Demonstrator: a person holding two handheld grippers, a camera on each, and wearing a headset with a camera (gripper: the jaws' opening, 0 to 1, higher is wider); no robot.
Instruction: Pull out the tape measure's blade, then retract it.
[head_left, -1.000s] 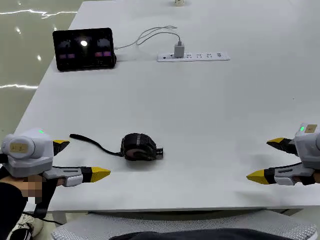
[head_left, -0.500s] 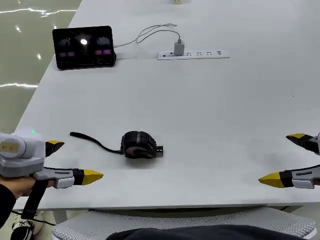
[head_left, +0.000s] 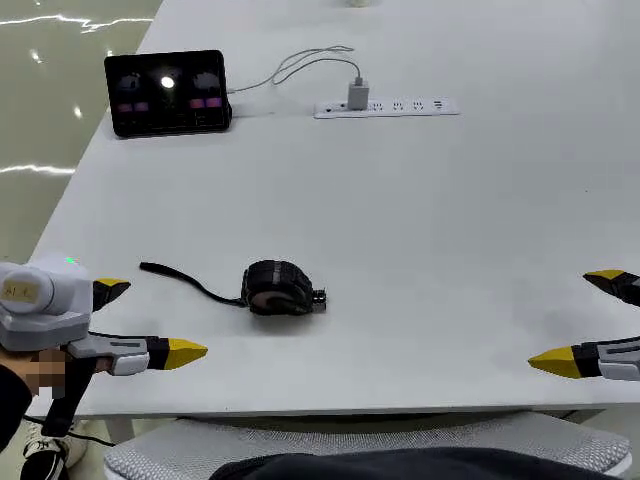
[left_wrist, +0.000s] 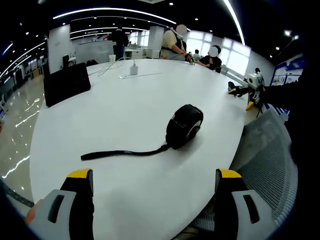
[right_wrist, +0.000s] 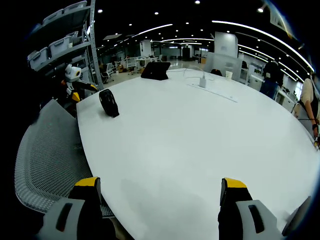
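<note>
Black tape measure (head_left: 280, 291) lying on the white table (head_left: 420, 200), at 7 o'clock from its centre (wrist strap (head_left: 180, 279) trailing toward 9 o'clock). Left gripper (head_left: 152, 318) at 8 o'clock and right gripper (head_left: 572, 318) at 4 o'clock, jaws spread, grasping nothing. Tablet (head_left: 167, 93) at 11 o'clock.
</note>
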